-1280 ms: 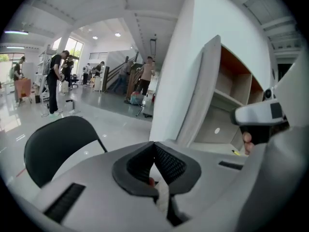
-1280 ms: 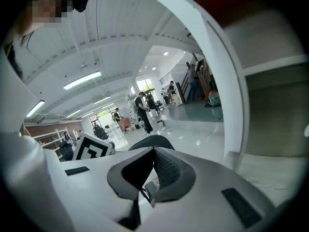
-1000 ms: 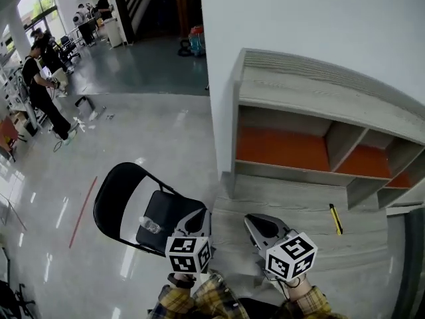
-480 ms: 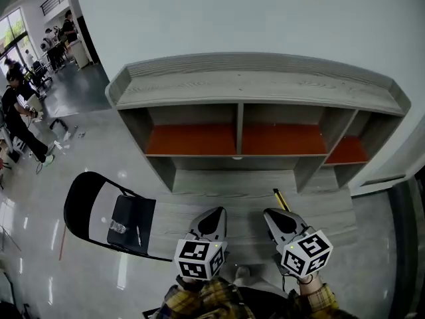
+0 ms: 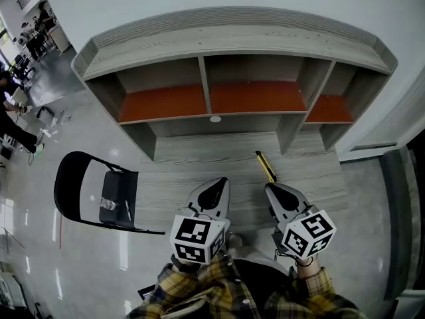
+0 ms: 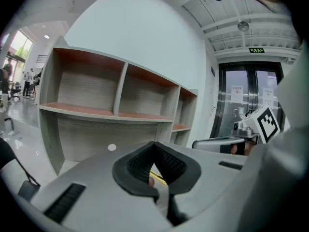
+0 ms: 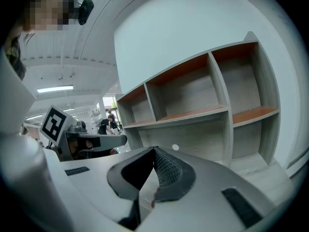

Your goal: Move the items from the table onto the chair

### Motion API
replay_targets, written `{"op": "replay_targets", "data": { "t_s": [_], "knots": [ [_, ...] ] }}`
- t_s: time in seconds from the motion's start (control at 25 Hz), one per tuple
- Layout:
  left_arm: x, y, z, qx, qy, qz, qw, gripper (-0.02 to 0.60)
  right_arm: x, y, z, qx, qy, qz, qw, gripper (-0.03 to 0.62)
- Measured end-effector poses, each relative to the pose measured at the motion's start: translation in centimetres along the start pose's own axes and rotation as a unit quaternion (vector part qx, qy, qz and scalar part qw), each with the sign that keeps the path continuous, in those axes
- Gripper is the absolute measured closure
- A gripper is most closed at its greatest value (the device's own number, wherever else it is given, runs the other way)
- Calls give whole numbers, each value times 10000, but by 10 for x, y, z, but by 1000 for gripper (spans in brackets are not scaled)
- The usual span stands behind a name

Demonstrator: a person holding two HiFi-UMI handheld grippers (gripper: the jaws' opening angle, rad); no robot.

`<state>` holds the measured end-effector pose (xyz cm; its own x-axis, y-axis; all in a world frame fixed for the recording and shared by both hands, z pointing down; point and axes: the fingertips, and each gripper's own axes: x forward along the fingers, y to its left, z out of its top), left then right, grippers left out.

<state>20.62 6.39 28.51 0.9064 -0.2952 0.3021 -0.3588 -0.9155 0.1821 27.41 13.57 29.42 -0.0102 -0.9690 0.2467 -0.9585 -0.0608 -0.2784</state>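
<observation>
Left tongs [image 5: 217, 185]: jaws closed tip to tip, nothing held. In the left gripper view only a sliver of yellow is seen through the gap behind the pads.
Right tongs [image 5: 272, 190]: jaws closed together, nothing held. They are carried level with the left tongs, the 2 side by side and apart.
Task item: 1 slim yellow-and-black tool [image 5: 265, 167], possibly a utility knife, type not confirmed. It lies flat on the table [image 5: 192, 155], just ahead of the right tongs' tips, between them and the shelf unit [image 5: 226, 35].
Chair [image 5: 70, 185]: well off to the left of the left tongs, beside the table. A plastic bottle [image 5: 107, 203] and 1 thin dark item [image 5: 127, 210], too small to name, are seen on its seat.
Progress (judged): 1 item is seen left on the table.
Handling (judged): rigid, light, not fragile. The smooth casing is likely to slip, and the low profile offers the pads little height.
Grip point (judged): across the narrow width near mid-length, with the jaws opened first and brought down to the tabletop. An end grip is expected to let it swing.
Risk (judged): the tool is pushed along the wood instead of being caught.
</observation>
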Motion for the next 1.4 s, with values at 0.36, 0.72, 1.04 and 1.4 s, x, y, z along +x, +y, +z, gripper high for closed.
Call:
{"op": "replay_targets", "data": {
  "t_s": [0.36, 0.72, 1.04, 1.4],
  "knots": [
    [-6, -16, 2, 93, -55, -43, 9999, 578, -11, 6, -1, -26, -3, 154, 9999, 577],
    [-13, -17, 0, 53, -98, 203, 9997, 578, -16, 7, -5, -30, 27, 289, 9996, 577],
    [-15, -14, -15, -53, 31, 371, 9993, 578, -16, -7, -20, 18, 102, 233, 9997, 577],
    [-34, 17, -64, -432, 559, 841, 9939, 578, 25, -78, -81, -127, 927, 20, 9956, 515]
  ]
}}
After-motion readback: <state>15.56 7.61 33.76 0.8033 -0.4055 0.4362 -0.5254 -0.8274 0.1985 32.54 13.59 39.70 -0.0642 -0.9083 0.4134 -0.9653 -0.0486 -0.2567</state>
